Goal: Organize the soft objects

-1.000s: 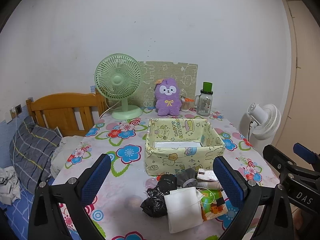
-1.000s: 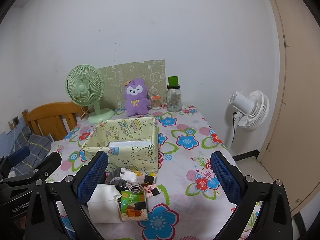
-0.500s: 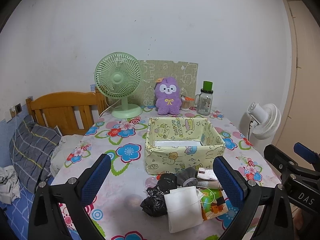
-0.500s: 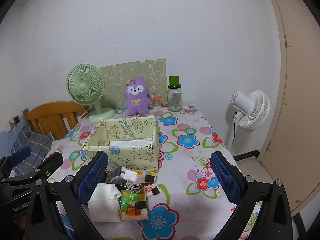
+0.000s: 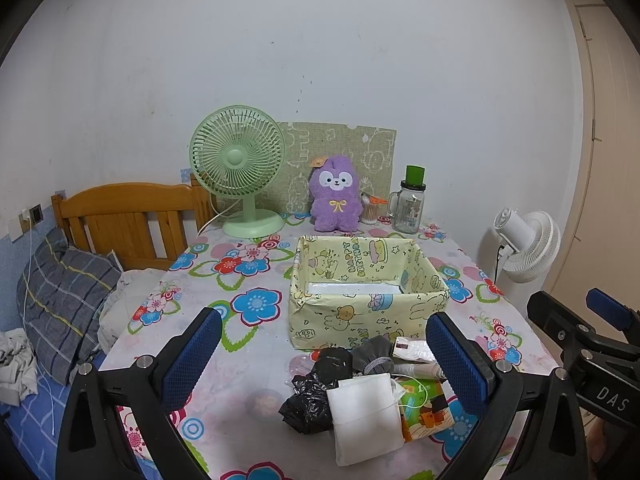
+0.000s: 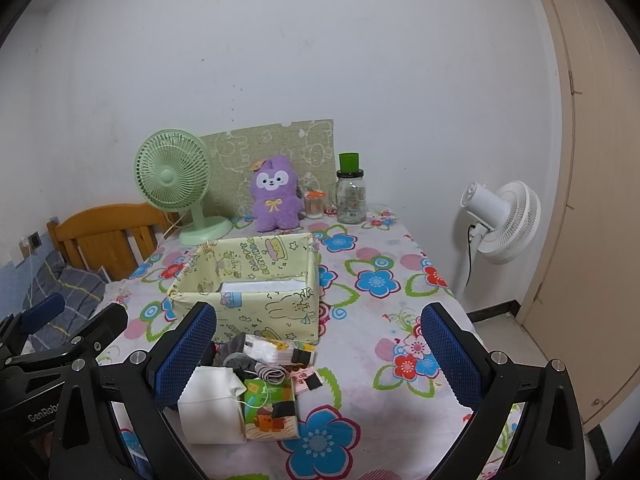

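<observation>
- The yellow cartoon-print fabric box (image 5: 368, 284) sits in the middle of the flowered tablecloth (image 5: 248, 304), open at the top, with something flat and white lying in its bottom.
- Just in front of the box, touching its near wall, is the heap of soft things (image 5: 368, 384): a crumpled black plastic bag (image 5: 310, 394), a folded white cloth (image 5: 366, 412), grey socks (image 5: 370, 354), a white tissue pack (image 6: 276, 350) and a green printed packet (image 6: 270, 410).
- The left gripper (image 5: 320, 364) hovers above the near side of that heap, blue pads spread wide, nothing between them.
- The right gripper (image 6: 320, 354) hangs just right of the heap, also spread wide and holding nothing.
- Behind the box, against the wall, a purple plush toy (image 5: 335, 194) sits upright; a green desk fan (image 5: 238, 168) stands to its left and a glass jar with a green lid (image 5: 410, 202) to its right.
- Off the table, right of the box, a white floor fan (image 6: 502, 220) stands by the wall.
- Left of the box, beyond the table edge, there is a wooden headboard (image 5: 128, 220) and a plaid pillow (image 5: 60, 300).
</observation>
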Motion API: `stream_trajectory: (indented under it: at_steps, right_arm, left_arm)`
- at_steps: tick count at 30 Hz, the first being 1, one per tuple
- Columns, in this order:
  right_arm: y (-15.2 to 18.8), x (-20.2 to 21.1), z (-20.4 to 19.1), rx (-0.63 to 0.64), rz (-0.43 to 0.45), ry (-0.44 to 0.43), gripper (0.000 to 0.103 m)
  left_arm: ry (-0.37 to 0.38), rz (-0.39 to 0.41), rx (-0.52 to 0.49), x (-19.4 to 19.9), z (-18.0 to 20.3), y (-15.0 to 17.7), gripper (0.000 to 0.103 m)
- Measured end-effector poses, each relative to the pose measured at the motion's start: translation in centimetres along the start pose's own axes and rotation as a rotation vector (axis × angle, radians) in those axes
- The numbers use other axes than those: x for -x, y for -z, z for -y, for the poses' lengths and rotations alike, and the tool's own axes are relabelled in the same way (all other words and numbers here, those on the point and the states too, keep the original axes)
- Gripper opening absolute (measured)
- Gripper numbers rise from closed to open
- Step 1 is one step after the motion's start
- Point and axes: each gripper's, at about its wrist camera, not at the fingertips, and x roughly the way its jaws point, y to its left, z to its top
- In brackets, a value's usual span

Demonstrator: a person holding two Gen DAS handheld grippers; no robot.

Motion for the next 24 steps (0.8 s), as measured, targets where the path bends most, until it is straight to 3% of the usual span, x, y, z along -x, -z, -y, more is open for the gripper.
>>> stream_trajectory:
  at_steps: [24]
  right_arm:
    - [0.13, -0.31, 0.06, -0.007, -0.011, 0.006, 0.103]
  left_arm:
    - [0.006, -0.010, 0.012, -0.15, -0.32, 0.31, 0.102]
